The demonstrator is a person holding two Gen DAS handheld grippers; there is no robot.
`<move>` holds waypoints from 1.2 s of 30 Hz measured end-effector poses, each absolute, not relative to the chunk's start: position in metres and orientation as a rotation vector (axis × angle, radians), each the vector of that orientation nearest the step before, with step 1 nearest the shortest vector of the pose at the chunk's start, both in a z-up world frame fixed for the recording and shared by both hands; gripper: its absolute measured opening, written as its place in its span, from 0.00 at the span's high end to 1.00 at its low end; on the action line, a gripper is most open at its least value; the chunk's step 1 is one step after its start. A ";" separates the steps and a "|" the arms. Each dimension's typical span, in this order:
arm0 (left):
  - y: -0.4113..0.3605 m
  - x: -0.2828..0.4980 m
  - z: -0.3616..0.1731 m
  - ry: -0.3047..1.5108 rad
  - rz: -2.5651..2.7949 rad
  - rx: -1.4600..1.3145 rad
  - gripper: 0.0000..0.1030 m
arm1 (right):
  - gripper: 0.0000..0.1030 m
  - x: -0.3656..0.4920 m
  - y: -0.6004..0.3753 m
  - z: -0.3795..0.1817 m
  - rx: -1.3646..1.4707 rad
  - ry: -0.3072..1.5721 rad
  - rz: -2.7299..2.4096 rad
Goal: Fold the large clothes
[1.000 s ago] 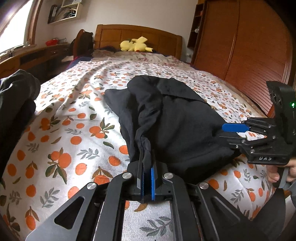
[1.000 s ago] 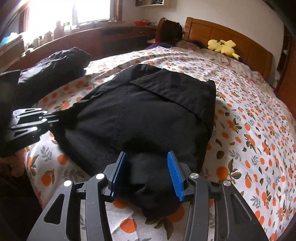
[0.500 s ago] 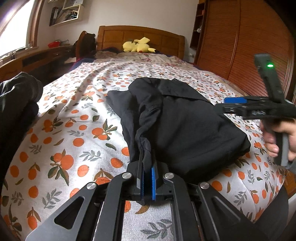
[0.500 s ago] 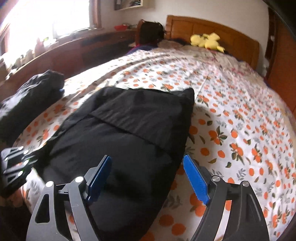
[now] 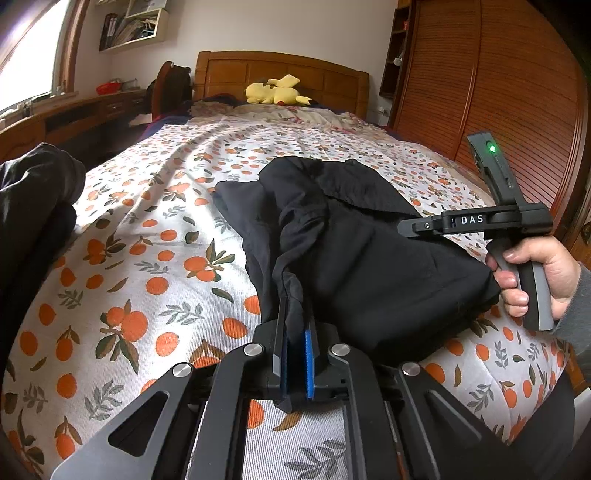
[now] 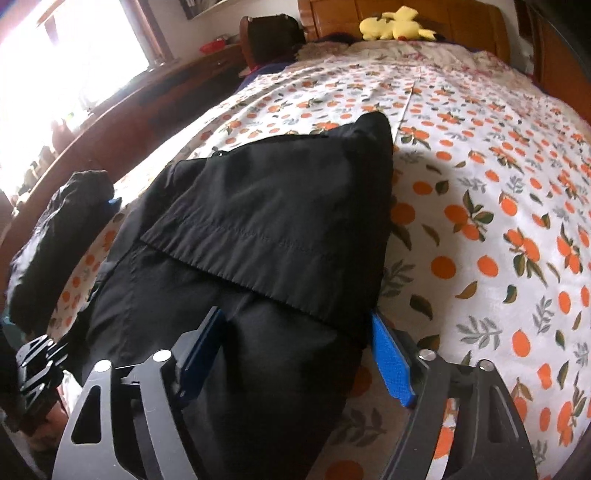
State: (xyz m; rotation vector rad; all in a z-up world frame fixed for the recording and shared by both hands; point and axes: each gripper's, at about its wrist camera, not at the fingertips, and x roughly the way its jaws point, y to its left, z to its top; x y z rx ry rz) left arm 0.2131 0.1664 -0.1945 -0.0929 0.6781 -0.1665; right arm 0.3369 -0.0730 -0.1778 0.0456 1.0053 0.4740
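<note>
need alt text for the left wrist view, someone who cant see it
The left gripper is shut on a bunched edge of a black garment lying on a bed with an orange-print sheet. At right, a hand holds the right gripper over the garment. A yellow plush toy lies by the wooden headboard.

Both wrist views near the bed's point(image 5: 155, 236) foot, facing the headboard point(image 6: 476, 18), sharing black garment point(image 5: 369, 266)
</note>
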 end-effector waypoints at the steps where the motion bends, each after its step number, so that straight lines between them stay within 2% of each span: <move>1: 0.167 0.213 -0.194 0.678 -0.167 -0.094 0.91 | 0.36 0.336 -0.072 -0.178 0.050 1.011 0.478; 6: 0.167 0.213 -0.194 0.679 -0.165 -0.094 0.91 | 0.58 0.324 -0.070 -0.169 0.035 1.010 0.461; 11: 0.173 0.212 -0.191 0.671 -0.152 -0.104 0.91 | 0.68 0.303 -0.067 -0.157 -0.002 1.000 0.466; 19: 0.183 0.206 -0.187 0.662 -0.165 -0.111 0.91 | 0.68 0.237 -0.077 -0.141 -0.031 0.995 0.465; 25: 0.181 0.204 -0.188 0.663 -0.168 -0.095 0.91 | 0.67 0.223 -0.093 -0.127 -0.024 0.950 0.424; 29: 0.182 0.200 -0.185 0.656 -0.159 -0.095 0.89 | 0.56 0.233 -0.104 -0.117 -0.036 0.911 0.386; 31: 0.184 0.197 -0.181 0.644 -0.146 -0.087 0.83 | 0.49 0.242 -0.106 -0.113 -0.059 0.878 0.365; 32: 0.185 0.193 -0.179 0.635 -0.139 -0.082 0.74 | 0.44 0.248 -0.108 -0.112 -0.067 0.867 0.355; 33: 0.186 0.191 -0.178 0.633 -0.136 -0.080 0.60 | 0.40 0.257 -0.110 -0.112 -0.063 0.858 0.350; 35: 0.188 0.184 -0.176 0.626 -0.133 -0.073 0.45 | 0.37 0.273 -0.117 -0.114 -0.057 0.853 0.330; 36: 0.189 0.181 -0.177 0.625 -0.136 -0.072 0.44 | 0.36 0.283 -0.120 -0.117 -0.051 0.854 0.319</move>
